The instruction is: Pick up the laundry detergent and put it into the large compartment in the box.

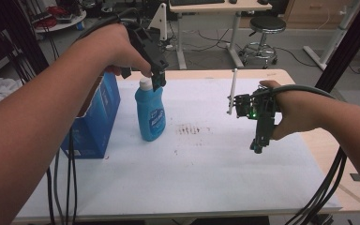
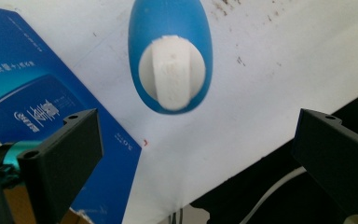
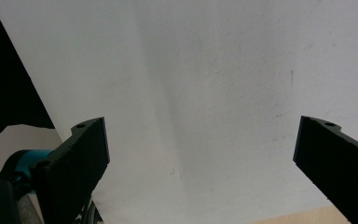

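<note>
White-covered table is holding a blue bottle just beside a blue box, w/ left gripper hovering wide-jawed over its cap, right gripper idling wide nearby; off-centre descent could be tipping it.
</note>
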